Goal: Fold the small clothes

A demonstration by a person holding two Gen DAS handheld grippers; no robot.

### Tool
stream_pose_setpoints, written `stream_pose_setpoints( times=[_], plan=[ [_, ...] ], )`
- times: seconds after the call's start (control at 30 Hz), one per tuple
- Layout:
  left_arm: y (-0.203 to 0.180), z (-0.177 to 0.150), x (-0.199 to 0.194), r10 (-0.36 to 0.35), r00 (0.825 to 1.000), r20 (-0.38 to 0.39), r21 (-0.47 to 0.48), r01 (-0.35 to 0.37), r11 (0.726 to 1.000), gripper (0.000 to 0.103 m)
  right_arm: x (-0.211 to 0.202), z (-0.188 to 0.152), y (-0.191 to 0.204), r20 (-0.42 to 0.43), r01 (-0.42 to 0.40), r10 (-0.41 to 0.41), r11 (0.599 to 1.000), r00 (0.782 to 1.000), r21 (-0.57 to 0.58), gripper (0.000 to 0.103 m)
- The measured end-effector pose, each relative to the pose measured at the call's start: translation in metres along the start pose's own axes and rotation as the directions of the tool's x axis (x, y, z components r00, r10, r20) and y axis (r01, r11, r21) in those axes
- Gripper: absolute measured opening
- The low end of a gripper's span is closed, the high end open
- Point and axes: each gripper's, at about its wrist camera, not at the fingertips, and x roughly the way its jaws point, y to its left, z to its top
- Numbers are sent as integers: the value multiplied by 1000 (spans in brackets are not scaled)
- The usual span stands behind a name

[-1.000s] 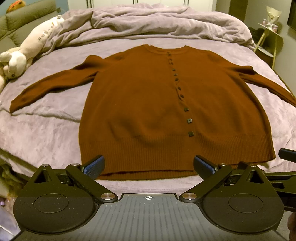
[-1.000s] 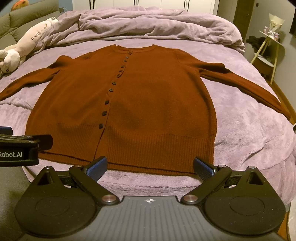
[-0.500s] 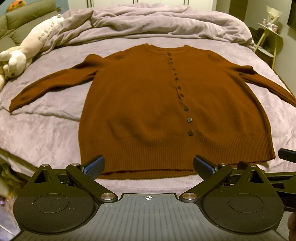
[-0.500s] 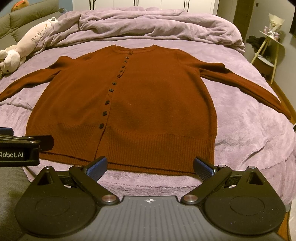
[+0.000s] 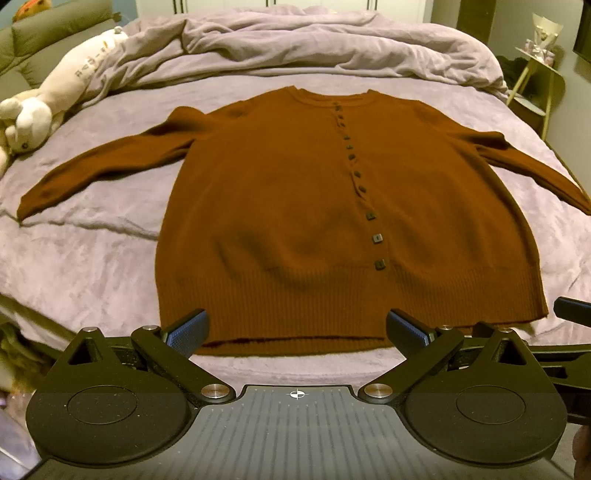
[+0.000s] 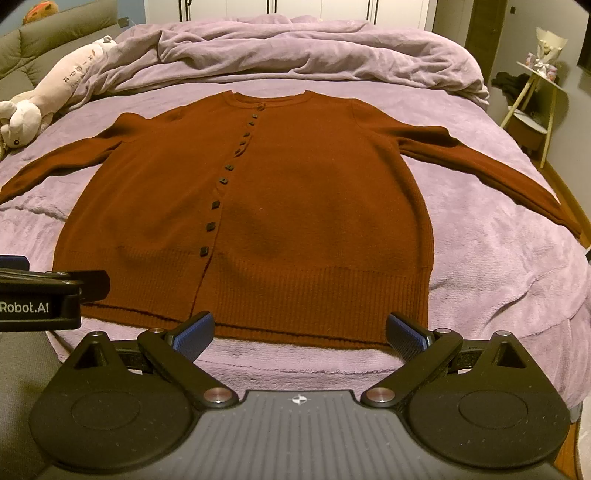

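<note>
A rust-brown buttoned cardigan [image 5: 295,206] lies flat and face up on the purple bed, both sleeves spread out sideways; it also shows in the right wrist view [image 6: 295,206]. My left gripper [image 5: 297,332] is open and empty, held just in front of the hem's left half. My right gripper [image 6: 299,332] is open and empty, in front of the hem's right half. The left gripper's body [image 6: 40,299] shows at the left edge of the right wrist view. The right gripper's finger [image 5: 572,312] shows at the right edge of the left wrist view.
A purple blanket [image 5: 92,266] covers the bed. A crumpled duvet [image 5: 314,44] lies behind the collar. A plush toy [image 5: 44,103] lies at the far left beside a green sofa [image 5: 48,33]. A small side table [image 6: 535,92] stands right of the bed.
Both grippers have drifted very slightly; the cardigan has not moved and both grippers stay open.
</note>
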Motion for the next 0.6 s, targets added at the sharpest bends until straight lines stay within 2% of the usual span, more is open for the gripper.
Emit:
stream_pose_setpoints(
  times=[0.6],
  plan=[
    [0,0,0,-11,1000,-8,-17,11,1000,103,-5,-1,1,17,-17,17,1000,1000,0,99]
  ],
)
